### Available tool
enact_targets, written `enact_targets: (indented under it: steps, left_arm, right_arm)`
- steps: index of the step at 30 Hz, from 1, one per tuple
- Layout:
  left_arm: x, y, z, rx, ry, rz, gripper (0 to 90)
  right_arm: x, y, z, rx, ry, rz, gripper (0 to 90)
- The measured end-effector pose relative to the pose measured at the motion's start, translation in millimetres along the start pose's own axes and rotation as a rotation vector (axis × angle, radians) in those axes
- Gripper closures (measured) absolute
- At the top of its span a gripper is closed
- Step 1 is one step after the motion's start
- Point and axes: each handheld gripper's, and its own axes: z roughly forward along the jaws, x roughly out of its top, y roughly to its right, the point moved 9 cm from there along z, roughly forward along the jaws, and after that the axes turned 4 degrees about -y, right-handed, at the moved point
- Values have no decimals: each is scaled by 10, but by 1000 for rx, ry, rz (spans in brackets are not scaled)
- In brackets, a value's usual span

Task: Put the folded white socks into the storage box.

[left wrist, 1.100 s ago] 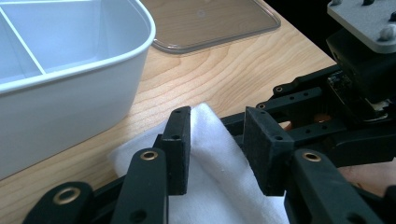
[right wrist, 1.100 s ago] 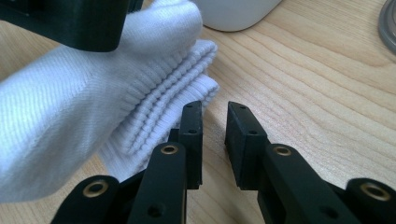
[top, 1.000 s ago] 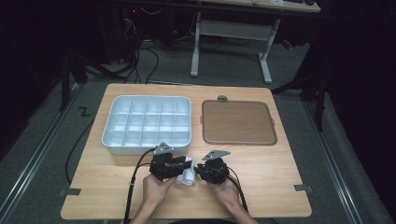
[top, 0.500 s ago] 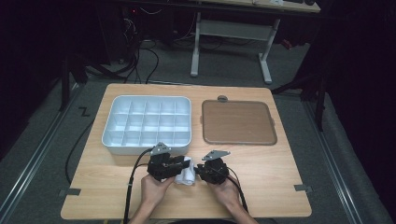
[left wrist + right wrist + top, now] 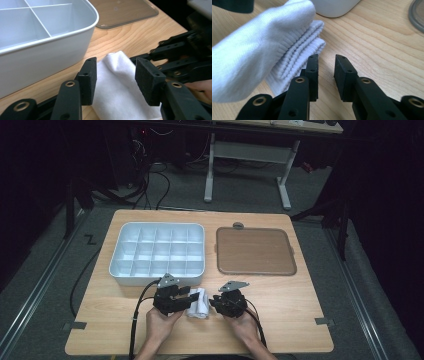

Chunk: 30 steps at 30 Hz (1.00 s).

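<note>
Two grippers flank folded white sock (image 5: 198, 302), lower centre: left gripper (image 5: 115, 77) spread astride it, right gripper (image 5: 325, 75) narrowly parted, empty. Likely pre-grasp; next, close left.

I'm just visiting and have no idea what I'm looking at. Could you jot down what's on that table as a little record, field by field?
Surface: wooden table
Far left: white tray split into small compartments, nothing visible in them
Far right: flat brown lid, lying beside the tray
Near edge, centre: folded white sock, ribbed cuff toward the right tool
Left tool: jaws open, straddling the sock, not closed on it
Right tool: jaws slightly apart, beside the cuff, holding nothing
Held by: a person's two hands
</note>
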Motion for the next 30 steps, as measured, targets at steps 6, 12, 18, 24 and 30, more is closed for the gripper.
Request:
enact_targets:
  steps: [6,12,18,24,30]
  left_arm:
    - [-9,-29,29,14,3,1,478]
    - [-73,-34,121,39,-2,38,451]
    - [-174,-62,223,65,-30,59,444]
    - [-205,-77,276,94,-29,68,454]
    - [-220,-83,307,107,-35,68,454]
  right_arm:
    - [-12,3,-113,-4,15,6,697]
    - [-19,7,-245,-12,39,9,650]
    - [-29,-34,-350,-15,62,-16,636]
    - [14,-87,-428,14,91,-1,635]
    - [110,-225,-473,38,114,-32,631]
